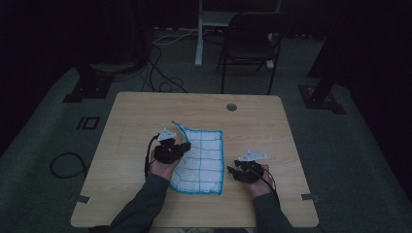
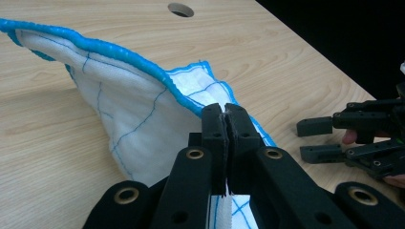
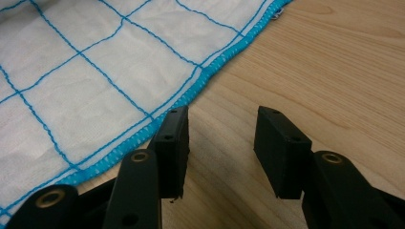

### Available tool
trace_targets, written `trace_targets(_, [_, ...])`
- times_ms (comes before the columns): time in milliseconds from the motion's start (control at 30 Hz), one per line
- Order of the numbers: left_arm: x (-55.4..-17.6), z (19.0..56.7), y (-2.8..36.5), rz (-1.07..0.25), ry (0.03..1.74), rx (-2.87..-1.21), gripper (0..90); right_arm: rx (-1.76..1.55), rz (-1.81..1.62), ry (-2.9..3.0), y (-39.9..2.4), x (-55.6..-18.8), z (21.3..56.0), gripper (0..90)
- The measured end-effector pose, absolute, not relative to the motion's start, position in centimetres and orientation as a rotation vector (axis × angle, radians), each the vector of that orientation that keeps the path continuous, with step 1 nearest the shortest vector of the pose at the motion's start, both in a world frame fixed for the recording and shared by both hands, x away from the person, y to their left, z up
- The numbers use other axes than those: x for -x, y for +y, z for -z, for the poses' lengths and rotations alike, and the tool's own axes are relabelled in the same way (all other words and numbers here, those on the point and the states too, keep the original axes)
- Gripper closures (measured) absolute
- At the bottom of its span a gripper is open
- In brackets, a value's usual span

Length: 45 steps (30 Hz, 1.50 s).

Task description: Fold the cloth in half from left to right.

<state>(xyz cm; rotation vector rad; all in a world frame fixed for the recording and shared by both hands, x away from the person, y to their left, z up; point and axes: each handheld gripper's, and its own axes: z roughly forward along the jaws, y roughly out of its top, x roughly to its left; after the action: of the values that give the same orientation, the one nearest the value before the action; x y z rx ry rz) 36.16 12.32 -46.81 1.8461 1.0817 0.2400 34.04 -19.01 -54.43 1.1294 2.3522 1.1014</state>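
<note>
Table (image 1: 145, 204): light wood, with 1 round hole (image 1: 231, 107) near the far edge. A dark chair (image 1: 248, 43) stands on the floor beyond it.

Cloth (image 1: 206, 162): white with a blue grid and blue hem, lying mid-table between the 2 grippers. Its right part is flat on the wood; its left edge is raised off the surface and the far-left corner peaks upward.

Left gripper (image 1: 176, 148): jaws closed on the cloth's left edge; the left gripper view shows fabric pinched between the 2 pads, with the hem arching away from the pinch.

Right gripper (image 1: 232, 171): jaws apart, nothing between them. It sits low over bare wood just beside the cloth's right hem, and in the right gripper view 1 jaw stands at that hem.

Step in hand, as judged: a fold, with the left edge being lifted to carry across toward the right. Next move likely calls for keeping the pinch firm while carrying that edge over and matching it to the right hem; the right gripper could pin or take that hem so the cloth does not slide.
</note>
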Motion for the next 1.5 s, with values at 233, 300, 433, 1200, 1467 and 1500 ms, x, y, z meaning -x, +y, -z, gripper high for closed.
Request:
trace_targets(233, [-36.3, 46.9, 11.6, -0.227, 1.071, -1.849, 88.6, -1.141, -1.097, 2.346, -19.1, -34.1, 54.4, 55.8])
trace_targets(300, [-36.4, 46.9, 11.4, -0.221, 1.068, -1.849, 88.6, -1.141, -1.097, 2.345, -19.1, -34.1, 54.4, 55.8])
trace_targets(433, [-36.4, 47.0, 11.1, -0.212, 1.061, -1.854, 88.7, -1.144, -1.094, 2.344, -19.1, -34.1, 54.4, 55.8])
trace_targets(1200, [-38.0, 49.0, 8.5, -0.164, 1.064, -1.883, 88.6, -1.146, -1.096, 2.343, -19.1, -34.1, 54.5, 55.9])
trace_targets(1467, [-38.2, 49.3, 7.9, -0.151, 1.066, -1.886, 88.6, -1.147, -1.095, 2.344, -19.1, -34.1, 54.5, 55.9])
trace_targets(1500, [-38.3, 49.3, 7.9, -0.149, 1.067, -1.884, 88.6, -1.147, -1.094, 2.345, -19.1, -34.1, 54.5, 55.9])
